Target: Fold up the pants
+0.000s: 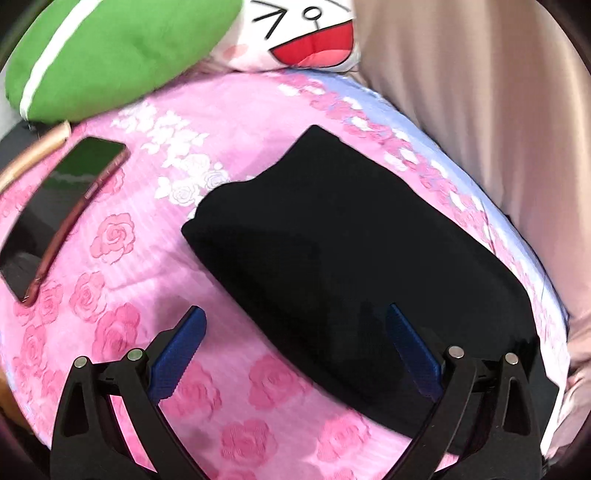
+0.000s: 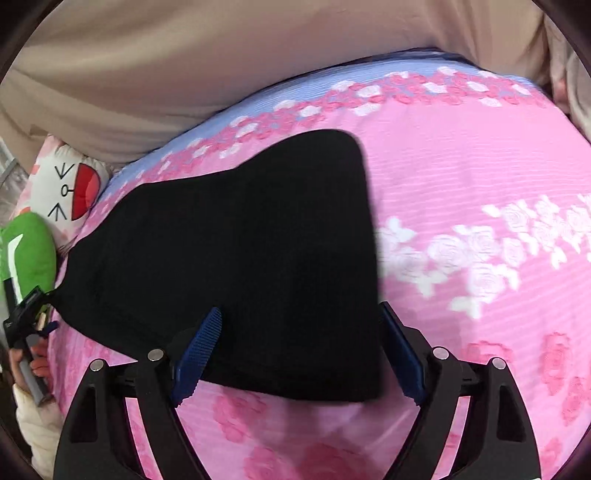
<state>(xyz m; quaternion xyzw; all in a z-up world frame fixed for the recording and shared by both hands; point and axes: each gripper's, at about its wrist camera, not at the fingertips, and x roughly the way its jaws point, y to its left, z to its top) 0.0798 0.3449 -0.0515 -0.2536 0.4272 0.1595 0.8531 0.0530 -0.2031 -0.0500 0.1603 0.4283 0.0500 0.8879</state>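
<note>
Pants: black pants (image 1: 343,236) are lying as a compact folded bundle on the pink bedspread (image 1: 122,295).
Left gripper (image 1: 295,332): hovering wide apart, holding nothing.
Right gripper (image 2: 301,332): spread wide, gripping nothing.
Remaining: probably only a final tidying.

Your left claw (image 1: 295,325): open bedspread (image 1: 122,332) beneath and to left. Phone (image 1: 62,210) lies further left, well apart. Green pillow (image 1: 110,51) and cartoon cushion (image 1: 303,33) block bed's head end. Folded black pants (image 1: 351,251) fill right side, close to curtain (image 1: 480,110). Your right claw (image 2: 301,325): bare bedspread (image 2: 480,166) to right gives clear passage; curtain (image 2: 184,55) closes far edge.
</note>
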